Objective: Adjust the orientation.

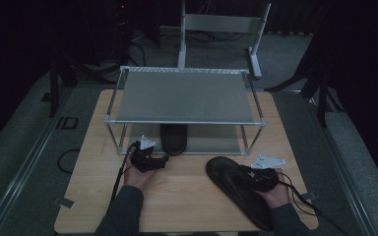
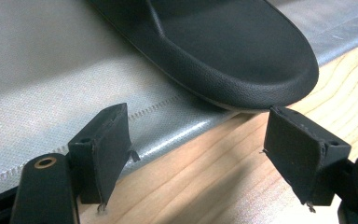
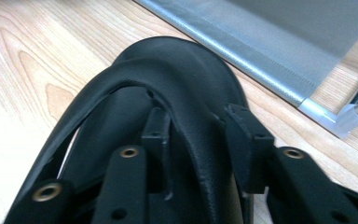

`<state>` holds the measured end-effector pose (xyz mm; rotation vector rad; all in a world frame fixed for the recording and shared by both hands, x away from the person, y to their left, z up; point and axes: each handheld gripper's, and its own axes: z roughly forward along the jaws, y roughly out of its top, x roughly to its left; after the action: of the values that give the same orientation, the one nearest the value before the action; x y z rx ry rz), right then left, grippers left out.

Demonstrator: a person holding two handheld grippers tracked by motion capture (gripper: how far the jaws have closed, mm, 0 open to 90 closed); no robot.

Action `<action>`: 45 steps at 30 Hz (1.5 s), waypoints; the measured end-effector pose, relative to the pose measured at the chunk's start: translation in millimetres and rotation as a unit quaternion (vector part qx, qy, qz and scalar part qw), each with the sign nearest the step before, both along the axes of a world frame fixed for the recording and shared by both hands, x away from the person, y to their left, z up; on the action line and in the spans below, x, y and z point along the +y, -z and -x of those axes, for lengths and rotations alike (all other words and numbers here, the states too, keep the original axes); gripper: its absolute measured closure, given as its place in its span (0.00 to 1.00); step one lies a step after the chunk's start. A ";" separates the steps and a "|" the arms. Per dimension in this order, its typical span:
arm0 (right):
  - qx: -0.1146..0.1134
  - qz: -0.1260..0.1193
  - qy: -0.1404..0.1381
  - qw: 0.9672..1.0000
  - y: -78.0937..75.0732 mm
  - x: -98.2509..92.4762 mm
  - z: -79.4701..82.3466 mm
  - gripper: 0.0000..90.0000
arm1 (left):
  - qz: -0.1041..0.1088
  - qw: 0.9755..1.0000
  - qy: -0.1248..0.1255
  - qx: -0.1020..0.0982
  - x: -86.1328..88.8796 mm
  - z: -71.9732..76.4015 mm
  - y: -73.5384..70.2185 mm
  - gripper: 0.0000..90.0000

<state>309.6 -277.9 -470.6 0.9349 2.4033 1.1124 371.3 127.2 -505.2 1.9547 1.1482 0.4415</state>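
Sandal on the table: a black flip-flop (image 1: 236, 189) lies flat on the wooden table (image 1: 182, 196), at the person's right, in front of the rack and clear of it.
Its long axis: runs on a slant, from the rounded end at the upper left, nearest the rack, down to the right toward the table's near edge.
Its strap: in the right gripper view the strap (image 3: 191, 107) arches up over the sole, with the rounded end pointing away from the camera.
Right gripper (image 1: 262, 178): sits over the middle of this flip-flop; its jaws are clenched on the strap, one on each side of it.
Second sandal: another black flip-flop (image 1: 173, 138) lies on the lower shelf of the rack, long axis running front to back; its rounded end (image 2: 261, 74) juts past the shelf's front edge over the table.
Left gripper (image 1: 150, 162): just in front of that jutting end, jaws spread wide with nothing between them, not touching the sandal.
Rack (image 1: 184, 96): a two-level metal frame with grey fabric shelves at the far side of the table; the upper shelf is bare, the lower shelf (image 2: 51, 84) holds the one sandal.
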 end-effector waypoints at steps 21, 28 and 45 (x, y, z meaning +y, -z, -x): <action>-0.036 -0.043 0.032 0.998 -14.9 39.9 -33.5 0.76 | -0.001 1.000 -0.001 0.000 -0.2 0.4 -0.1 0.26; -0.046 -0.038 0.068 0.996 -11.2 65.0 -56.3 0.76 | -0.001 1.000 -0.002 -0.001 -0.1 0.6 0.0 0.26; -0.028 -0.067 0.108 0.992 -1.3 80.7 -91.2 0.74 | 0.000 1.000 -0.003 -0.002 -0.3 0.8 0.0 0.26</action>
<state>400.8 -197.1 -469.4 1.1599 2.1445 1.2099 370.5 126.9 -505.2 1.9504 1.1511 0.4474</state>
